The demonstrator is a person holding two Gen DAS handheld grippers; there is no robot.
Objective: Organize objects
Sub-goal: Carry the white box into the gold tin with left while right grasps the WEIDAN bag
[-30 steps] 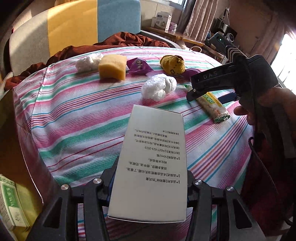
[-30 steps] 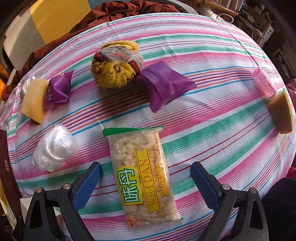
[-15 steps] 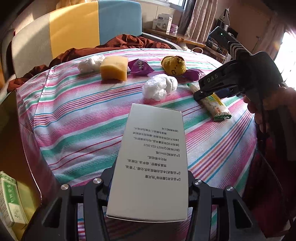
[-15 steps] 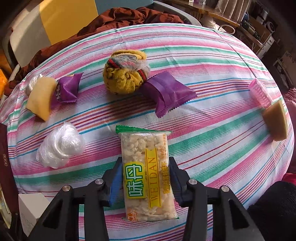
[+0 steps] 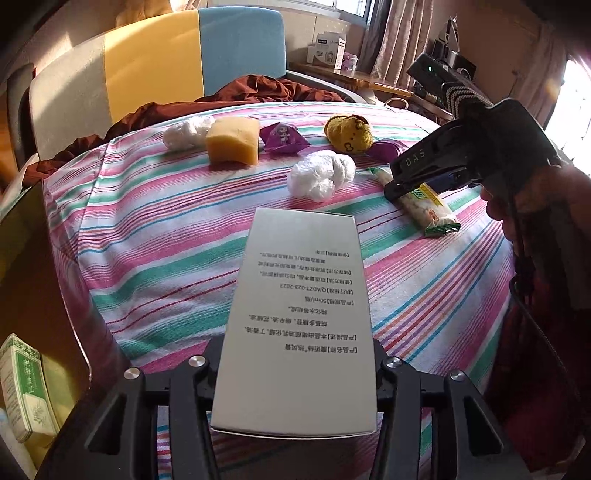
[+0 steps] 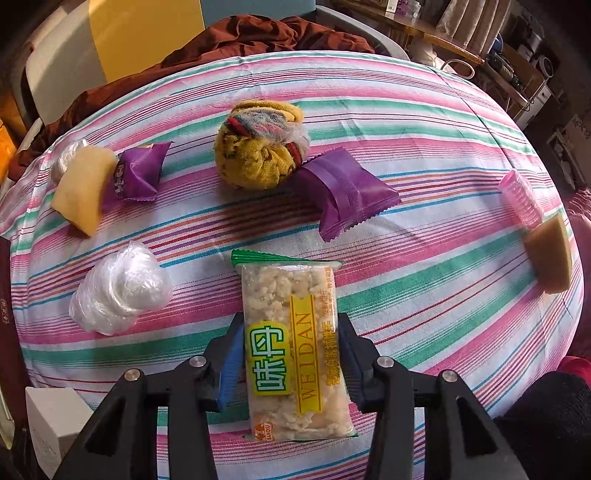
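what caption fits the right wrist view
Right gripper closed on a Weidan snack bar lying on the striped tablecloth, rolled sock beyond.

Warm, low sunlight enters from the far-right window [image 5: 576,96], which glares white. Objects cast soft leftward shadows on the striped tablecloth [image 6: 424,258]. Fisheye edges curve and darken; focus sharp.

place: home | seen: armchair [image 5: 155,62], curtains [image 5: 391,33], striped tablecloth [image 5: 166,229]

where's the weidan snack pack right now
In the right wrist view the snack pack lies on the striped tablecloth, pinched between the right gripper pads, with the white plastic wad to its left.
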